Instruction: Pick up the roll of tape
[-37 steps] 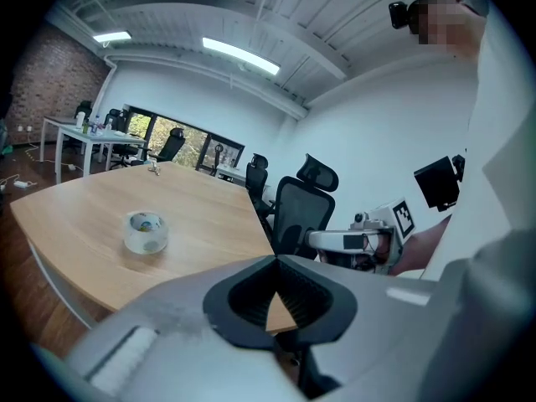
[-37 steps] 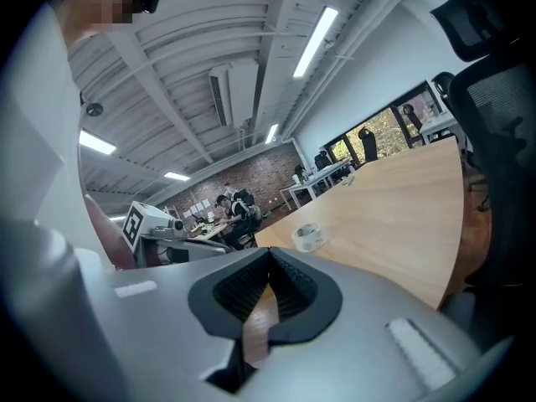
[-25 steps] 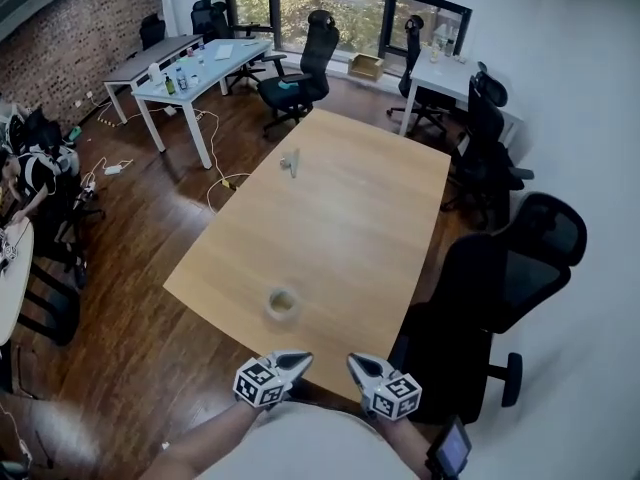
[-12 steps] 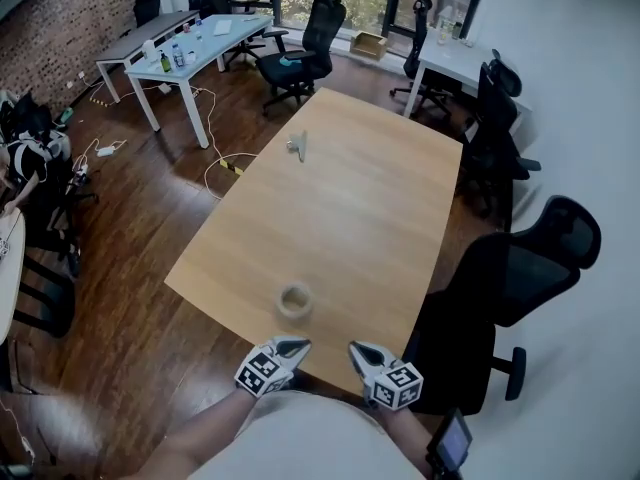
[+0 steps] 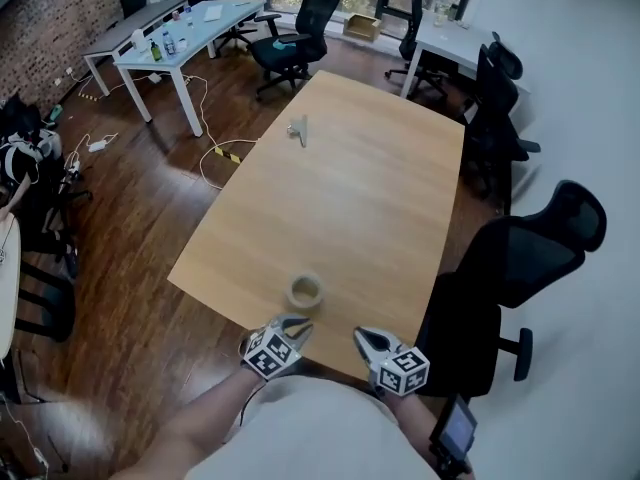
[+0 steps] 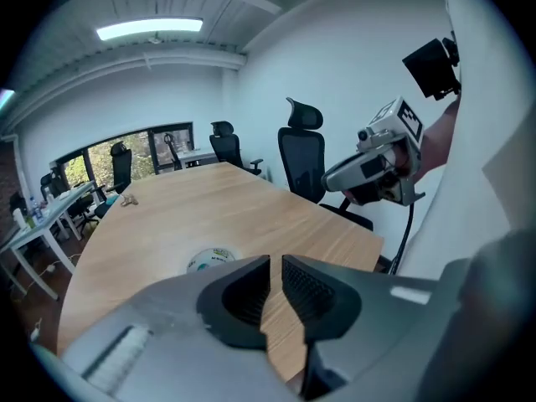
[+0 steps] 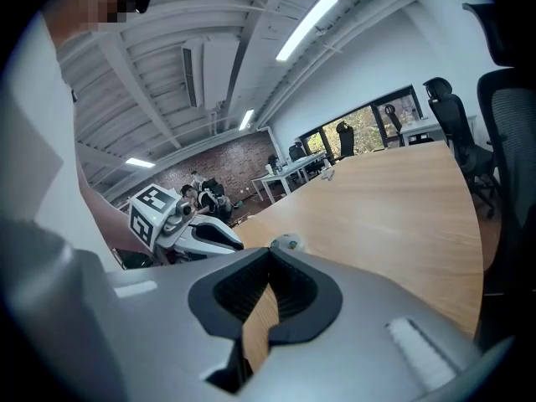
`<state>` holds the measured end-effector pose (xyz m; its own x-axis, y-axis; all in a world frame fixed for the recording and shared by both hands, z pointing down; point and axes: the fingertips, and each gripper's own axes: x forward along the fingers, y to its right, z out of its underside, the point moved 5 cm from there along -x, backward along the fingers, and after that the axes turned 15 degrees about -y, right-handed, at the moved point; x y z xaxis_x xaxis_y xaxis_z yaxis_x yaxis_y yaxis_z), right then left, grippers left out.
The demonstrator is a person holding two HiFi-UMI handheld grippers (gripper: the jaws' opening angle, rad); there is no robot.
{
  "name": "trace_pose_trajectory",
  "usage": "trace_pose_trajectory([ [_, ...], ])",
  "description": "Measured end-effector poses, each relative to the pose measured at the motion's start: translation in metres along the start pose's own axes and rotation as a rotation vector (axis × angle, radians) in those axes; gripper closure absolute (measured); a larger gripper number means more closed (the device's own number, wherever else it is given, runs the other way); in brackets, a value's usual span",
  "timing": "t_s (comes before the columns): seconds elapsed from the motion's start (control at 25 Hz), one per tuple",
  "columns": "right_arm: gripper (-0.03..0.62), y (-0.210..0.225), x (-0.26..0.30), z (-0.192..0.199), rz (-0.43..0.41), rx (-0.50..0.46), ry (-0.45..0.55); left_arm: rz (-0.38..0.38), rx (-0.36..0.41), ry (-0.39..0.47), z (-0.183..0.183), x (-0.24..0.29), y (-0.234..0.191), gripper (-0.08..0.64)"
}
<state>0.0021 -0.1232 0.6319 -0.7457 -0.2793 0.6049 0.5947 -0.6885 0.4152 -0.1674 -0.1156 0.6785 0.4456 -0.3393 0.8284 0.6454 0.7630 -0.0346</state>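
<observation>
Roll of tape (image 5: 306, 291) lying flat on desk (image 5: 372, 194), just ahead of left gripper (image 5: 297, 323) jaws. These are just now opening, gap narrow, nothing between, likely preparing for grasp. Right gripper (image 5: 362, 336) idling alongside, jaws closed, empty.

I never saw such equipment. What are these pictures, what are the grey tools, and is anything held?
A person holds a two-jaw gripper in each hand. One picture comes from a head camera looking down; the others come from cameras on each gripper. On the wooden table lie a roll of tape, near the person, and a small object at the far end, too small to identify. The jaws of the left gripper have just been opening, nothing between them; those of the right gripper are together, empty.
</observation>
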Motion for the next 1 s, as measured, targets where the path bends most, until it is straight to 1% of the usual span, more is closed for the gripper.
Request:
trace_pose_trajectory([
  [0.16, 0.584, -0.005, 0.004, -0.002, 0.022, 0.026, 0.015, 0.007, 0.079, -0.104, 0.011, 0.006, -0.017, 0.488],
  [0.28, 0.584, -0.006, 0.001, 0.003, 0.04, 0.057, 0.032, -0.004, 0.143, -0.155, 0.015, 0.011, -0.024, 0.457],
  [0.36, 0.584, -0.006, -0.001, 0.006, 0.054, 0.077, 0.046, -0.016, 0.209, -0.179, 0.015, 0.015, -0.029, 0.431],
  [0.44, 0.584, -0.006, -0.004, 0.01, 0.07, 0.1, 0.06, -0.031, 0.295, -0.209, 0.013, 0.021, -0.033, 0.407],
  [0.56, 0.584, -0.006, -0.008, 0.017, 0.091, 0.134, 0.076, -0.048, 0.417, -0.278, 0.017, 0.035, -0.037, 0.367],
  [0.68, 0.584, -0.001, -0.017, 0.025, 0.113, 0.161, 0.092, -0.045, 0.5, -0.341, 0.02, 0.054, -0.036, 0.347],
  [0.8, 0.584, 0.004, -0.027, 0.031, 0.138, 0.183, 0.115, -0.048, 0.566, -0.399, 0.027, 0.07, -0.036, 0.339],
  [0.88, 0.584, 0.005, -0.032, 0.033, 0.152, 0.195, 0.124, -0.058, 0.598, -0.415, 0.028, 0.075, -0.037, 0.337],
  [0.92, 0.584, 0.005, -0.034, 0.034, 0.157, 0.2, 0.127, -0.065, 0.616, -0.421, 0.028, 0.075, -0.038, 0.357],
  [1.0, 0.584, 0.006, -0.039, 0.035, 0.165, 0.208, 0.131, -0.073, 0.664, -0.437, 0.027, 0.075, -0.038, 0.362],
])
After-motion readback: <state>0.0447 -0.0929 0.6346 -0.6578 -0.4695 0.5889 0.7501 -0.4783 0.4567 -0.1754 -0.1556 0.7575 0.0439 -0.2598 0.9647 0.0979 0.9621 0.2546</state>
